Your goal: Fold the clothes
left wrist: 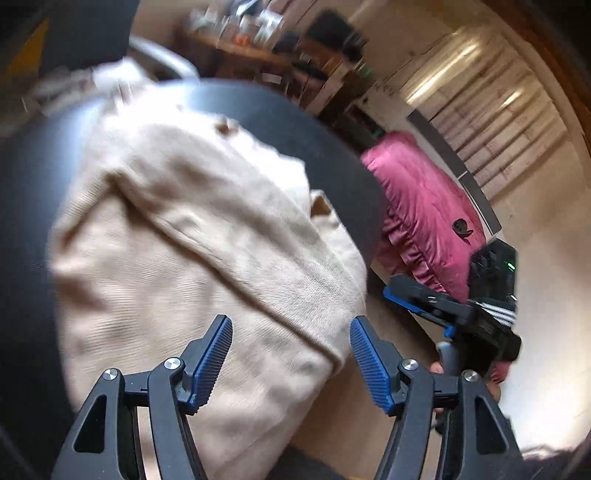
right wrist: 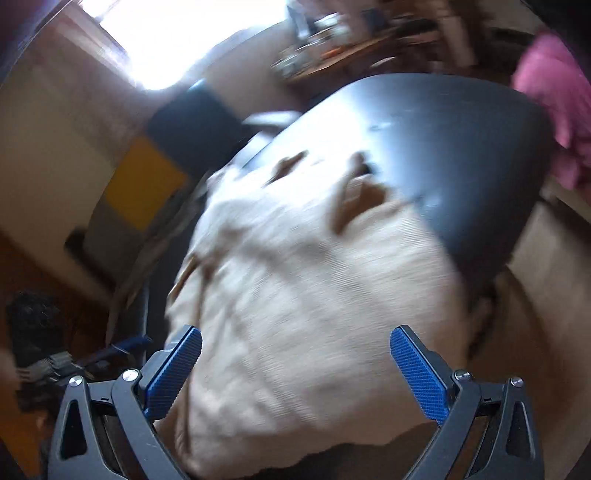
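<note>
Cream knitted sweater (left wrist: 207,236) we see spread on the round black desk (left wrist: 29,221), our left tongs (left wrist: 291,363) gaping empty above its hem, right tongs (right wrist: 295,373) likewise wide apart, gripping nothing, pink bedding (left wrist: 424,210) far right.

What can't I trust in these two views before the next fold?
- Cream sweater: motion blur hides sleeves and fold lines, both views.
- Its near hem: behind the left tool and right tool, cut off at the bottom.
- Shelf clutter: blurred, unreadable.
</note>
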